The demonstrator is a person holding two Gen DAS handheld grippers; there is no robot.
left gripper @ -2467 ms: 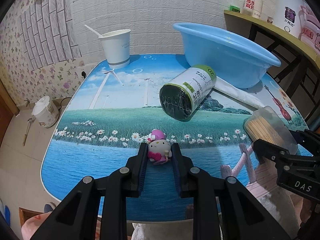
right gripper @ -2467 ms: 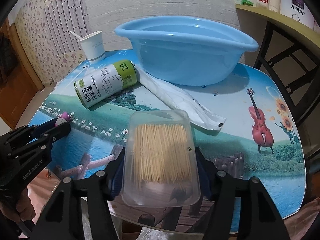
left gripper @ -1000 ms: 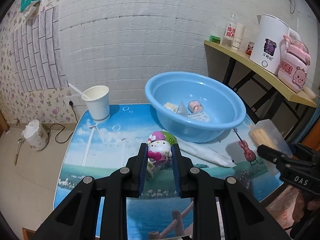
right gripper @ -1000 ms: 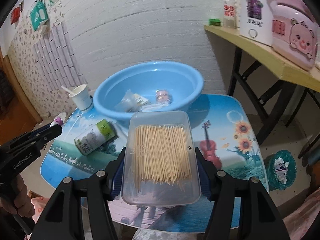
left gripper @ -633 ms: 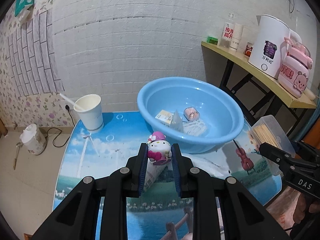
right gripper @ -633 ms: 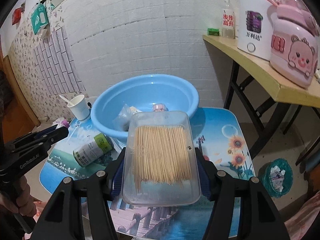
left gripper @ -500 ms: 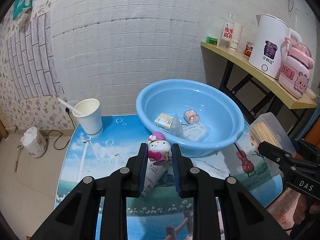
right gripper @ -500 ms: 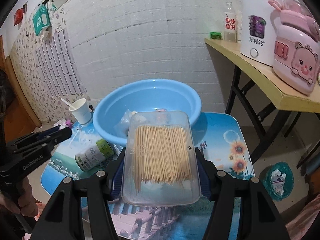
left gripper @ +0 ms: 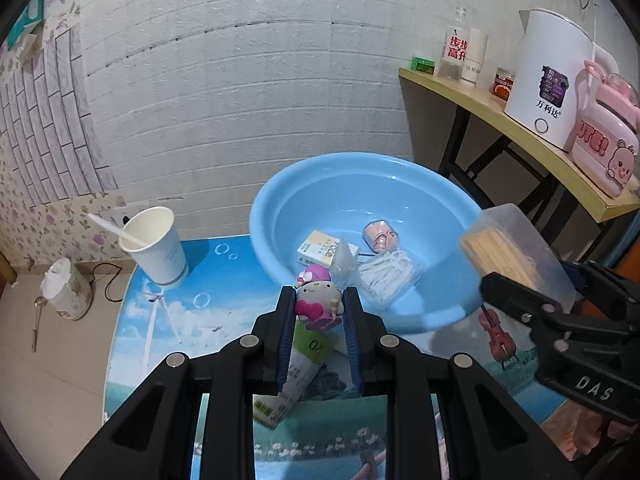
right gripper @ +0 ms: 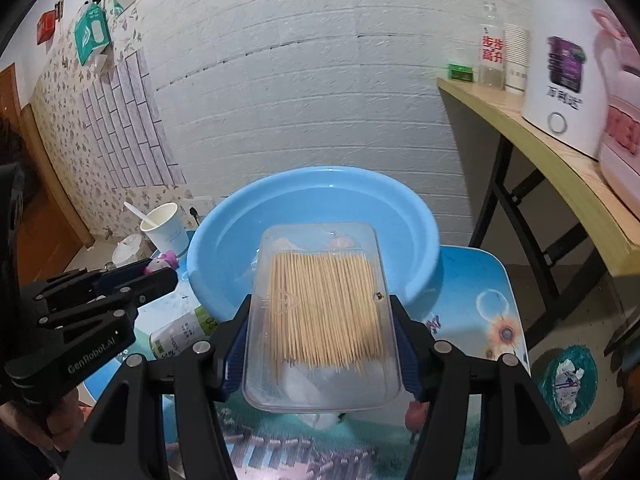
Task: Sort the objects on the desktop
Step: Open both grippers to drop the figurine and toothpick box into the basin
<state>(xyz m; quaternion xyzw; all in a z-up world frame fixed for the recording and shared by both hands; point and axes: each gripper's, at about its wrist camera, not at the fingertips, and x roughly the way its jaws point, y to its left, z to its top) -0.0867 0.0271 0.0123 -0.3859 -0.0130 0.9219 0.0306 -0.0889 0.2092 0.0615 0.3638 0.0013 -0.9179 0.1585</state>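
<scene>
My left gripper (left gripper: 318, 308) is shut on a small pink-and-white cat figurine (left gripper: 317, 295), held above the table just short of the blue basin's (left gripper: 432, 184) near rim. My right gripper (right gripper: 322, 312) is shut on a clear plastic toothpick box (right gripper: 322, 312), held above the basin's (right gripper: 424, 220) front edge; the same box (left gripper: 516, 248) shows at the right of the left wrist view. Inside the basin lie a small carton (left gripper: 320, 249), a bag of white sticks (left gripper: 386, 274) and a small pink face-shaped item (left gripper: 380, 236). A green-and-white roll (right gripper: 182, 334) lies on the table.
A paper cup (left gripper: 156, 246) with a spoon stands at the table's back left. A side shelf (left gripper: 520, 136) carries a white kettle (left gripper: 554, 80), a pink appliance and bottles. A bin (right gripper: 568, 384) stands on the floor at the right, a white tub (left gripper: 66, 294) on the floor at the left.
Both grippers have lifted their objects off the table and carried them toward the basin, which now looks nearer and more from above. The grips have not changed.
</scene>
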